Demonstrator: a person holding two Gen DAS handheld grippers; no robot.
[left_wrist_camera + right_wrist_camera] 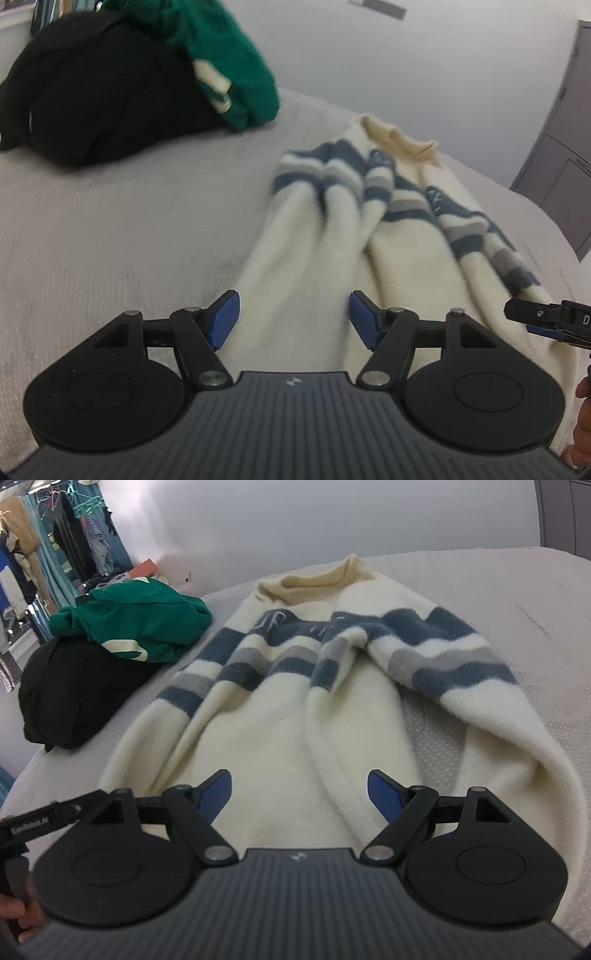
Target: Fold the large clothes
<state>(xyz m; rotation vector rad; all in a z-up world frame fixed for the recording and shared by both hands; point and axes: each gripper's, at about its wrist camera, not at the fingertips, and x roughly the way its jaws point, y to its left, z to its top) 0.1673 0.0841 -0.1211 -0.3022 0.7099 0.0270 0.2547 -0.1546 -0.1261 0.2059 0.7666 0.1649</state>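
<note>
Two open tools [293, 319] [299, 797], sweater [295, 709] beneath

sweater [388, 236] blurred, black garment [85, 92] edge-cropped

Black hand-held gripper [293, 319], blue pads [225, 319]

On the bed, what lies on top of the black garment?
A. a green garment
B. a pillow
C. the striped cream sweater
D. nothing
A: the green garment is piled on the black garment, while the cream sweater lies apart on the bed.
</note>
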